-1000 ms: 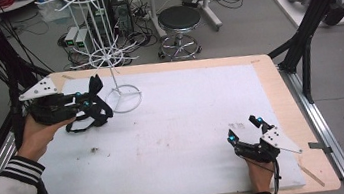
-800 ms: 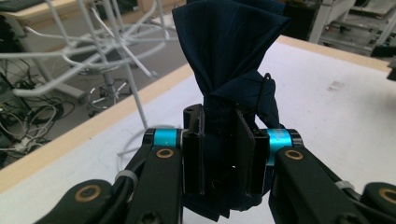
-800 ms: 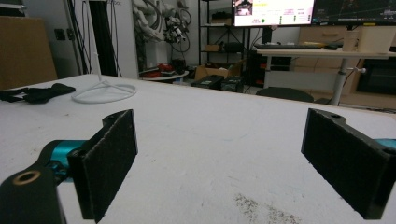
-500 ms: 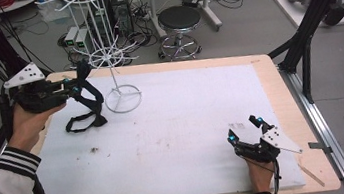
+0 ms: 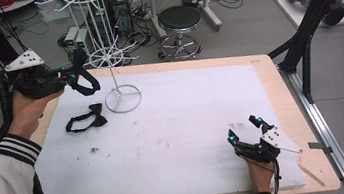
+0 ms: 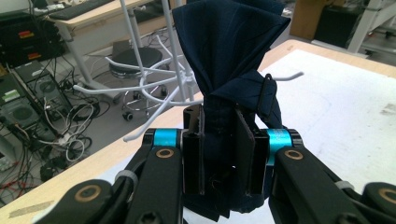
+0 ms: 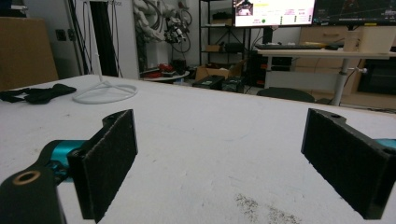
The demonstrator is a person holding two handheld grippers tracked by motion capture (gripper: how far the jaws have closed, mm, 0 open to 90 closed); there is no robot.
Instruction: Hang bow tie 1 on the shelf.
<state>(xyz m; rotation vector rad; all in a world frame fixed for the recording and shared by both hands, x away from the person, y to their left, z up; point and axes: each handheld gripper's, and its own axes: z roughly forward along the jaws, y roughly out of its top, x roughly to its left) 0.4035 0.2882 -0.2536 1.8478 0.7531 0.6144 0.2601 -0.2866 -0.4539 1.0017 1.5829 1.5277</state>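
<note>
At the near right corner of the white table [image 5: 189, 125], the right gripper [image 5: 245, 130] rests with its jaws spread wide and nothing between them. Farther off, above the far left edge, the left gripper [image 5: 75, 74] pinches a dark blue bow tie [image 6: 233, 51] and holds it up beside the white wire rack [image 5: 103, 50]. A second bow tie [image 5: 86, 119] lies on the surface just left of the rack's ring base.
</note>
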